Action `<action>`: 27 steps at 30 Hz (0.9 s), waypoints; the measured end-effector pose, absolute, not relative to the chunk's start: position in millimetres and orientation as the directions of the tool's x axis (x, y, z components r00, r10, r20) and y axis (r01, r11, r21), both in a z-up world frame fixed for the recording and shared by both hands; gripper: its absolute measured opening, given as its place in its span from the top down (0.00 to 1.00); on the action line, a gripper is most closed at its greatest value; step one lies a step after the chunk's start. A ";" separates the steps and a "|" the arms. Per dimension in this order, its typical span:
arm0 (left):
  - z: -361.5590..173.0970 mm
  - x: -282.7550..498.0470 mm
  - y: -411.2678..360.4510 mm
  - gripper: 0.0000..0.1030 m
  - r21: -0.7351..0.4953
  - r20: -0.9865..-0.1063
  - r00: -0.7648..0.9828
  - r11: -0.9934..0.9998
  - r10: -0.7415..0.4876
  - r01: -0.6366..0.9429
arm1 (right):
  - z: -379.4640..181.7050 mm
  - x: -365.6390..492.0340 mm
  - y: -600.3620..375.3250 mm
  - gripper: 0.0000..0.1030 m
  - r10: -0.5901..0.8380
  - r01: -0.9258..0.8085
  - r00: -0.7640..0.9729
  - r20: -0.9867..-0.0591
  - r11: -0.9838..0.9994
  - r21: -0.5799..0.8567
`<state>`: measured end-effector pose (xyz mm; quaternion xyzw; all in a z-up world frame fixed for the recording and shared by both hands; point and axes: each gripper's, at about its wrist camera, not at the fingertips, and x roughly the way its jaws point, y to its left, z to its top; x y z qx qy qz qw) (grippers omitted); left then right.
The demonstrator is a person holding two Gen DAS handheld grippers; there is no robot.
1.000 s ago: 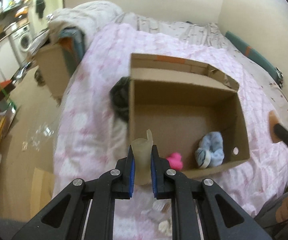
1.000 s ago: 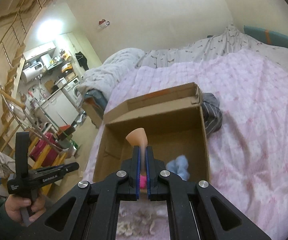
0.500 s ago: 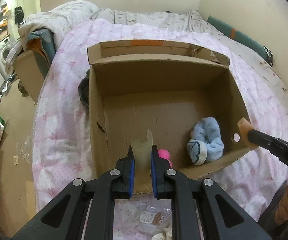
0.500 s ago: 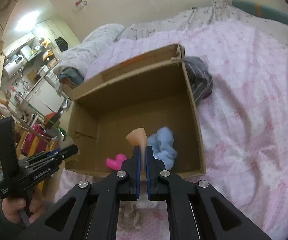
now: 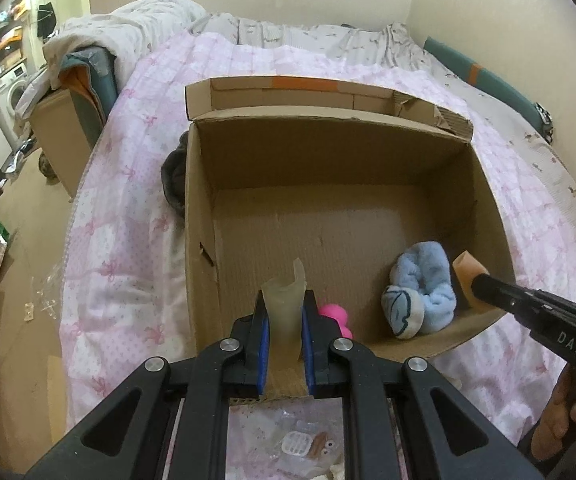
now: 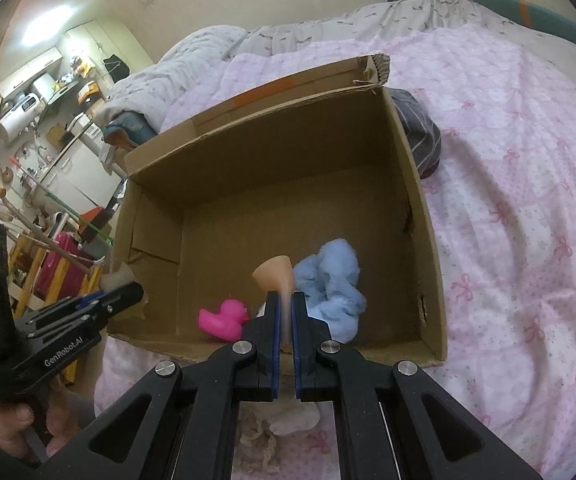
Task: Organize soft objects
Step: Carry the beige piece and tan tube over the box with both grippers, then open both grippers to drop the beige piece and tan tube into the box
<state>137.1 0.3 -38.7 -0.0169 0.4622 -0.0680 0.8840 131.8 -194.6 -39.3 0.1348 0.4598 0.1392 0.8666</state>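
An open cardboard box point(image 5: 327, 184) lies on a pink bed; it also shows in the right wrist view point(image 6: 272, 168). Inside lie a blue fluffy sock point(image 5: 421, 288) and a pink rubber duck point(image 6: 224, 318). My left gripper point(image 5: 284, 316) is shut on a pale translucent soft piece point(image 5: 284, 300), held over the box's near left wall. My right gripper point(image 6: 284, 312) is shut on an orange soft piece point(image 6: 274, 274) over the box's near edge, close to the blue sock point(image 6: 329, 284). The orange piece also shows in the left wrist view point(image 5: 467, 274).
A dark striped cloth point(image 6: 417, 136) lies behind the box. Small packets and lace point(image 5: 307, 444) lie on the pink quilt point(image 6: 519, 200) below the grippers. A second cardboard box point(image 5: 60, 128) with bedding stands at the bed's left; floor and kitchen clutter lie beyond.
Both grippers have moved forward toward the box and now hang over its near edge. The right gripper has come in close to the blue sock. Both keep their hold.
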 end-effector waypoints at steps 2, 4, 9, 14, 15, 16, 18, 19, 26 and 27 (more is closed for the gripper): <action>-39.3 137.4 0.1 0.88 -0.096 -0.815 0.562 0.990 -0.138 0.105 | -39.7 131.2 -195.4 0.93 0.367 -0.117 0.538 -0.759 0.924 0.364; -39.7 137.9 -0.3 0.88 -0.097 -0.814 0.563 0.989 -0.142 0.109 | -39.7 131.0 -196.1 0.93 0.365 -0.114 0.540 -0.759 0.925 0.364; -38.3 136.8 -1.4 0.88 -0.090 -0.806 0.576 0.990 -0.138 0.112 | -40.5 131.5 -197.9 0.93 0.359 -0.102 0.542 -0.760 0.926 0.364; -39.5 138.2 -1.0 0.88 -0.093 -0.812 0.567 0.990 -0.137 0.106 | -40.1 134.1 -194.0 0.93 0.355 -0.103 0.547 -0.758 0.927 0.360; -39.3 138.4 -0.7 0.88 -0.095 -0.812 0.567 0.990 -0.137 0.104 | -40.5 133.7 -194.5 0.93 0.356 -0.104 0.545 -0.759 0.927 0.361; -39.1 138.7 -0.4 0.88 -0.095 -0.812 0.567 0.990 -0.137 0.103 | -40.8 133.8 -193.9 0.93 0.358 -0.106 0.542 -0.760 0.927 0.361; -38.9 138.7 0.5 0.87 -0.092 -0.812 0.569 0.991 -0.132 0.098 | -40.5 133.1 -193.5 0.93 0.354 -0.109 0.544 -0.761 0.929 0.354; -39.5 139.1 1.0 0.87 -0.091 -0.813 0.568 0.991 -0.129 0.095 | -40.3 132.9 -193.2 0.93 0.352 -0.110 0.545 -0.760 0.930 0.352; -39.1 140.4 4.7 0.79 -0.117 -0.818 0.557 0.990 -0.143 0.083 | -41.0 133.3 -196.4 0.93 0.349 -0.090 0.549 -0.759 0.928 0.362; -38.6 140.2 4.5 0.79 -0.116 -0.817 0.559 0.990 -0.142 0.082 | -41.5 133.6 -197.3 0.93 0.351 -0.087 0.548 -0.759 0.927 0.366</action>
